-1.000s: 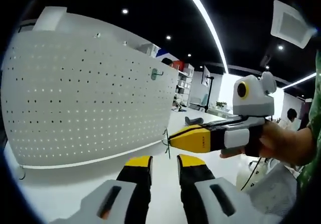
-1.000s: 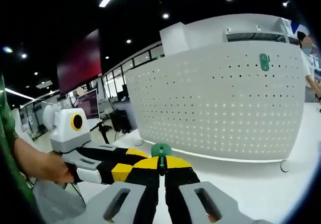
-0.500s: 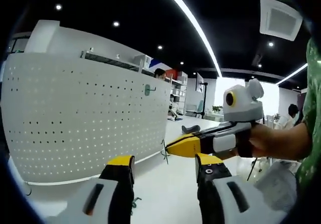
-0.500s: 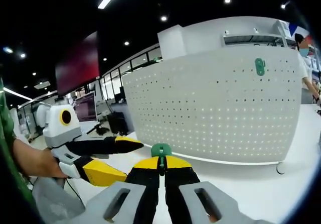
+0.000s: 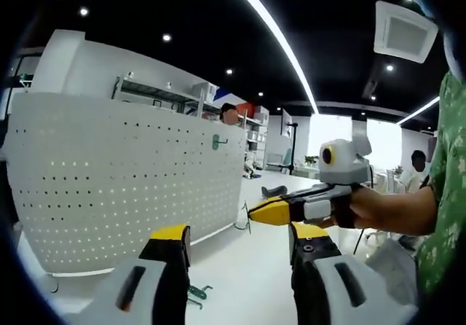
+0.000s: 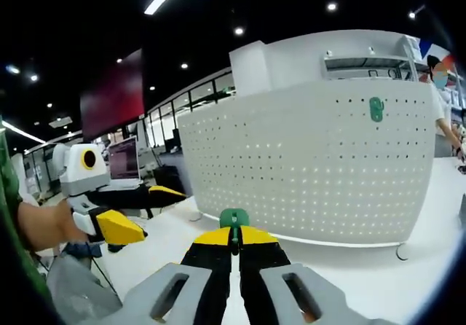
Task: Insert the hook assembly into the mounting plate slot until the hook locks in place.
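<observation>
In the left gripper view, the white perforated mounting plate (image 5: 124, 179) stands upright on the white table (image 5: 240, 259), ahead and to the left of the left gripper (image 5: 237, 241). A green hook (image 5: 217, 142) is seated in the plate near its upper right edge. A second green hook piece (image 5: 195, 294) lies on the table just right of the left jaw. The left gripper's jaws stand wide apart with nothing between them. To the right, ahead of the right jaw, the right gripper (image 5: 249, 212) enters, held by a person's hand (image 5: 364, 208); its yellow tips are pressed together on a thin green hook assembly (image 5: 245, 216).

In the right gripper view, the left gripper (image 6: 145, 212) sits to the left of the jaws, its two yellow tips spread. At centre, the right gripper (image 6: 234, 236) is clamped on the hook assembly (image 6: 234, 219), whose green head rises above the tips. The mounting plate (image 6: 306, 172) stands ahead and to the right, apart from the assembly, with the mounted hook (image 6: 376, 109) near its top right.
</observation>
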`<state>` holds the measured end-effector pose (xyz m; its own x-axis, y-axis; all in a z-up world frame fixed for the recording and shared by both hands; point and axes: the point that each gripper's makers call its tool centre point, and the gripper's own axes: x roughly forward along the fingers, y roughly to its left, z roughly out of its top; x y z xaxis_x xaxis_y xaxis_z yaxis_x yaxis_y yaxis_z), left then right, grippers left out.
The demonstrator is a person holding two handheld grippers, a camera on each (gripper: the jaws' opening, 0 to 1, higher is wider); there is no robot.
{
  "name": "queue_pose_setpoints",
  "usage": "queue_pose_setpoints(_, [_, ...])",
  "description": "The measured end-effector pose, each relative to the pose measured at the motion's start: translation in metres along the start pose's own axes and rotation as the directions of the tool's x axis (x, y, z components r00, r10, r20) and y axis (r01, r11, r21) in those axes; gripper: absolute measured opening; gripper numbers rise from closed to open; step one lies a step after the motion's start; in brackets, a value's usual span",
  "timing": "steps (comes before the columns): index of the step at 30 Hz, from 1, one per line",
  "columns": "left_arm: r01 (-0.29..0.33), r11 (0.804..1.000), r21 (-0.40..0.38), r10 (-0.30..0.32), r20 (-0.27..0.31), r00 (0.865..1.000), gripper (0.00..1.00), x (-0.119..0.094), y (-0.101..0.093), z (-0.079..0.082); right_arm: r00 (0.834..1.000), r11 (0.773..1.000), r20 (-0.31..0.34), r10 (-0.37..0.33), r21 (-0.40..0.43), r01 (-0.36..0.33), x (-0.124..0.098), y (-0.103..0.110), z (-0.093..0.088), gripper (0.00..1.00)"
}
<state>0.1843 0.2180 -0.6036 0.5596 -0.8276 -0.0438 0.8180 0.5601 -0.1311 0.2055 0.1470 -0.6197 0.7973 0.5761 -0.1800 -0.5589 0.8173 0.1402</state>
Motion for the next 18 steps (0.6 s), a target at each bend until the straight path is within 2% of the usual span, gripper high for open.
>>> queue_pose_setpoints(9, [-0.040,0.999,0.004,0.040,0.035,0.999,0.57,-0.023,0.025,0.023,0.998,0.999,0.035,-0.048,-0.012,0.049,-0.005,-0.016,0.019,0.01])
queue_pose_setpoints(18, [-0.066,0.998,0.001,0.066,0.046,0.997,0.57,-0.041,0.039,0.034,0.990,0.992,0.081,-0.116,-0.039,0.119,-0.011,-0.041,0.045,0.01])
